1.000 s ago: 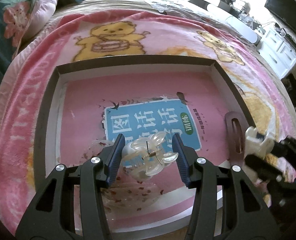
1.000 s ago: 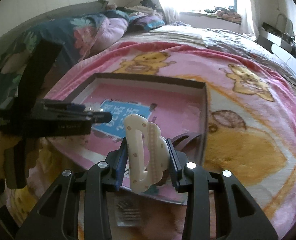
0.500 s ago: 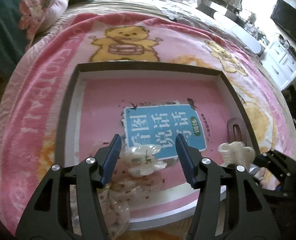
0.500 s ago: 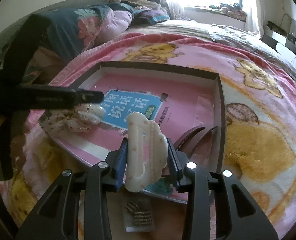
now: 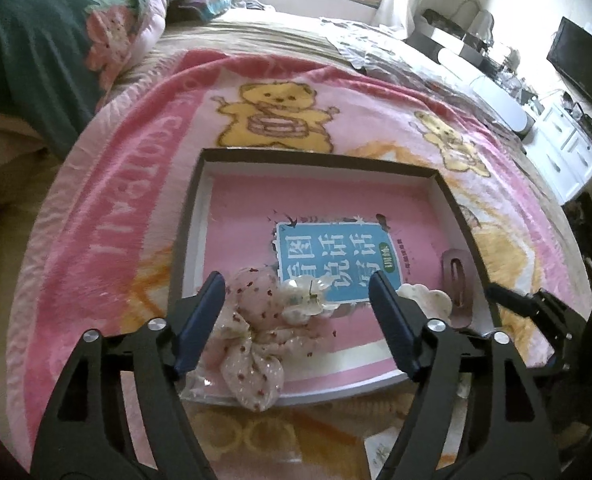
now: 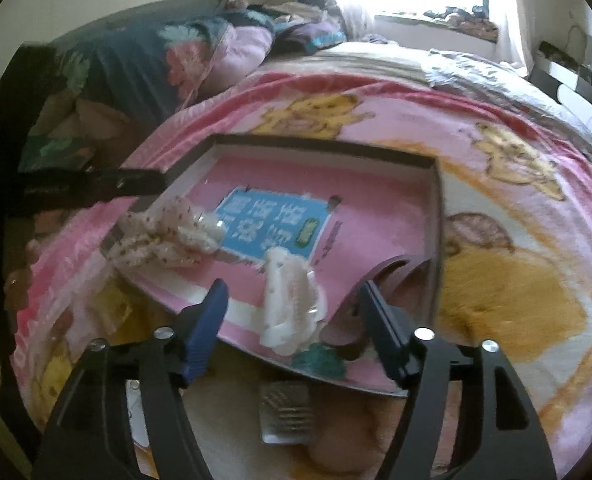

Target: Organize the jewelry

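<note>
Both tools' jaws are opening, gripping nothing, over the tray (image 5: pixel 191 216) holding scrunchie (image 5: pixel 251 344), clear clip (image 5: pixel 308 300), cream clip (image 6: pixel 291 300)

One box (image 5: pixel 452 196) holds two pale claw clips (image 5: pixel 310 298), one scrunchie (image 5: pixel 251 344) and one brown snap clip (image 5: pixel 458 286).

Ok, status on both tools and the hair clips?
Left tool opening, clear of pearly clip on scrunchie. Right tool opening, cream claw clip loose in tray. Brown clip beside it; nothing blocking.
</note>
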Motion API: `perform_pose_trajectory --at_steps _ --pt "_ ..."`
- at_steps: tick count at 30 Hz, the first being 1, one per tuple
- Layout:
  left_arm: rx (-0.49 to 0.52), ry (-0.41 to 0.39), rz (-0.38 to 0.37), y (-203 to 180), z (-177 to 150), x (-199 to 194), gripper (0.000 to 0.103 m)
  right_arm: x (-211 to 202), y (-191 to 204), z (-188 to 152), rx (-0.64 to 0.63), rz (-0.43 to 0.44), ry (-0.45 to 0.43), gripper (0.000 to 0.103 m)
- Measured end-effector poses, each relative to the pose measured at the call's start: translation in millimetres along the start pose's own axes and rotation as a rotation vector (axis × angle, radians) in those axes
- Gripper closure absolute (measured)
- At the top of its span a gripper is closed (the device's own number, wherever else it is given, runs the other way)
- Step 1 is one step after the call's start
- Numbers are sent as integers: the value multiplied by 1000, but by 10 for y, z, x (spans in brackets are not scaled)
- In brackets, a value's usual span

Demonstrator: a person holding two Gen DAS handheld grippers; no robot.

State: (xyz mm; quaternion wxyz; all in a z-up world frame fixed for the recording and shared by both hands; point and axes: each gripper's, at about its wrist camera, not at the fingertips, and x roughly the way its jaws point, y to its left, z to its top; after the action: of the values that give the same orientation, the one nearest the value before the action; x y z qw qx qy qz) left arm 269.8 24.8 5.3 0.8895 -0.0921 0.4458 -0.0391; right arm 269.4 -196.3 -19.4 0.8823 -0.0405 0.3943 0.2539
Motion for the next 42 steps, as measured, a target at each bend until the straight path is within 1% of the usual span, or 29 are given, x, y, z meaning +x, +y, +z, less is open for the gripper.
perform_pose_trajectory --at_steps 4,6,8,9,11,17,19,21,29,35,42 --pt "-16 -33 -3 -11 -24 -175 24 -203 -163 68 53 -15 -50 21" --pt "-27 -40 -6 -19 -41 -246 20 -306 -214 109 71 -27 -79 21" --pt "-34 -46 -9 -37 -56 -314 12 -421 -262 146 87 -29 -105 20" --pt "-35 -52 -11 -47 -64 -347 11 -461 -276 163 91 -30 -114 15" --pt "-38 -64 -15 -79 -80 -414 10 -568 -300 185 101 -29 -140 10" --pt "-24 -93 -16 -192 -103 -643 10 -878 -273 240 100 -34 -195 10" --pt "-19 -103 -22 -224 -109 -723 10 -1005 -219 244 86 -53 -221 7" --pt "-11 -118 -20 -258 -124 -806 10 -1137 -157 225 80 -56 -245 6" --pt "3 -178 -33 -326 -234 -1094 10 -1455 56 155 49 -83 -282 6" --pt "24 -183 -44 -341 -346 -1226 9 -1619 167 126 58 -66 -313 5" --pt "24 -193 -57 -297 -511 -1376 10 -1724 201 -102 120 -48 -297 4"
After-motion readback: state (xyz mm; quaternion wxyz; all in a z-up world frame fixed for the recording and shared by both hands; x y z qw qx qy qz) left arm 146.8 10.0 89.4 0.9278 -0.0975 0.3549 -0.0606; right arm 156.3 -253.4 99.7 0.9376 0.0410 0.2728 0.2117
